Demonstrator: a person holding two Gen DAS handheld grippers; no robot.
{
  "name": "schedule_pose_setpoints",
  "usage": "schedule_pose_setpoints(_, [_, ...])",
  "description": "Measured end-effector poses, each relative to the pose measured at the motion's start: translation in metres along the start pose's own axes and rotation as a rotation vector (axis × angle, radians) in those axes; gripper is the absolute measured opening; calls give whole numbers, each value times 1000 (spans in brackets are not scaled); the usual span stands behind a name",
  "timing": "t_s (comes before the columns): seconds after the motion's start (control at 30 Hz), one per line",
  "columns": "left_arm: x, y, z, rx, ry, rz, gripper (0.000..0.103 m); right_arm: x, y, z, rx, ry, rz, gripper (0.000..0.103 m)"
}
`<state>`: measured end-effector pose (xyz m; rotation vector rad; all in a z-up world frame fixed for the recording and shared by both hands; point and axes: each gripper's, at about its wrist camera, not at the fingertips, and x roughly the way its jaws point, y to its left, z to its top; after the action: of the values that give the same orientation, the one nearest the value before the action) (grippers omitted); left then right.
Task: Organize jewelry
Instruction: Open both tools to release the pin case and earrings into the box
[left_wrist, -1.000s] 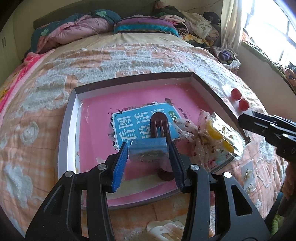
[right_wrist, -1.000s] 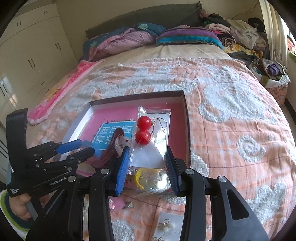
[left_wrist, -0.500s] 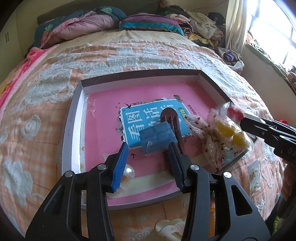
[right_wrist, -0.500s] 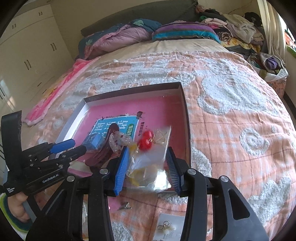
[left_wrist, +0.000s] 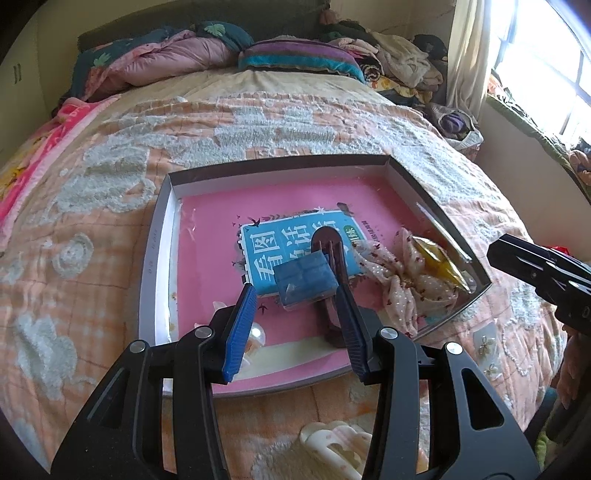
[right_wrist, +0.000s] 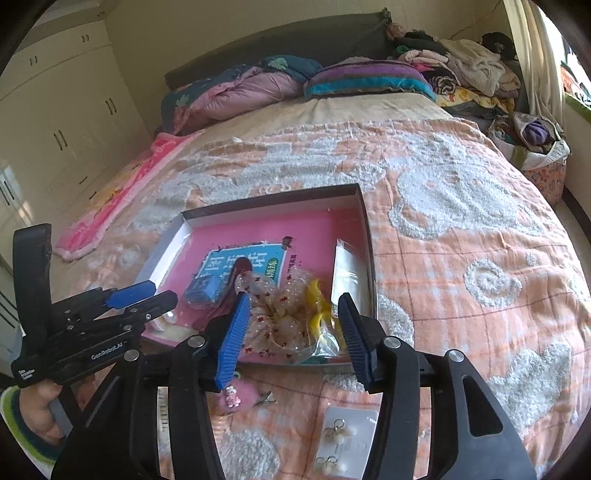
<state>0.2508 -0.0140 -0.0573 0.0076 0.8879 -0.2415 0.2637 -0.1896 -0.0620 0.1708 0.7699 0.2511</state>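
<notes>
A: Where is the earring packet (right_wrist: 347, 273)?

B: Leaning on the tray's (left_wrist: 157, 254) right wall. My right gripper (right_wrist: 293, 332), its jaws just widening, holds nothing; I should lift clear before reaching. My left gripper (left_wrist: 295, 325) also stands apart, empty.

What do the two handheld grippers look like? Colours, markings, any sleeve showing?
Both are matte black plastic frames with silver bolts and ribbed blue finger pads. The left gripper has white "GenRobot.AI" lettering on its side. The hand holding it wears a green-and-white cuff. No cables visible.
</notes>
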Motion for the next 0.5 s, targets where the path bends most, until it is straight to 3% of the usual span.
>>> schedule_pose_setpoints(0.23, [-19, -4, 5, 2, -27, 0, 36, -26, 4, 2, 1, -52, 3, 57])
schedule_pose_setpoints(0.5, [-42, -8, 9, 7, -56, 4, 36, -63, 14, 7, -13, -139, -1, 74])
